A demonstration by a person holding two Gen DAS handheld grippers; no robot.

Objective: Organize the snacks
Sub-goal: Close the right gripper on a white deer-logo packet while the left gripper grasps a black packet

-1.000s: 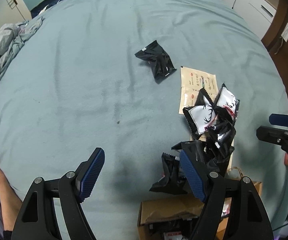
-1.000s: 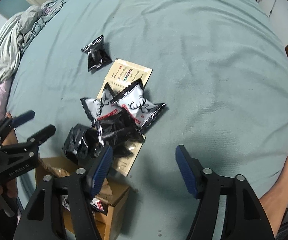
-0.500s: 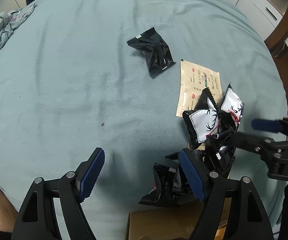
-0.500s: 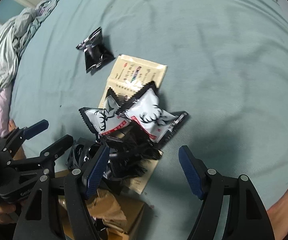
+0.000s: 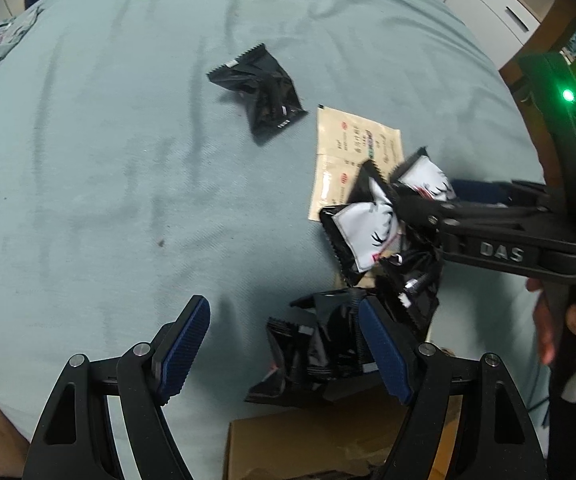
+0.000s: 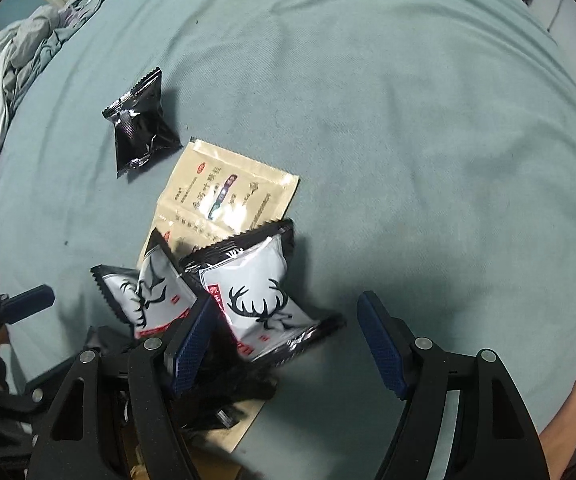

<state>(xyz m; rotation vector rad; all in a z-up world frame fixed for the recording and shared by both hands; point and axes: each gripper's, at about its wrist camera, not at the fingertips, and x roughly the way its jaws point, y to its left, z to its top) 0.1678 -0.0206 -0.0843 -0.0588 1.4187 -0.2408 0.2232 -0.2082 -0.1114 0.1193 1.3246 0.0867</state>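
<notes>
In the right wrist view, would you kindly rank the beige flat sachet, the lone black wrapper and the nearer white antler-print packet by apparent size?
1. Beige flat sachet, though partly covered.
2. White antler-print packet; nearness inflates it, so its rank is unsure.
3. Lone black wrapper.

A teal bed [image 6: 388,120] fills my view; crumpled bedding [image 6: 15,80] lies far left, white cabinets [image 5: 488,4] beyond.

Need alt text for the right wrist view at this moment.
Open right tongs hover over a white antler-print snack pack atop a pile of packs on a teal bedsheet. A tan sachet and a lone black pack lie beyond; the left tongs show at the left edge.
</notes>
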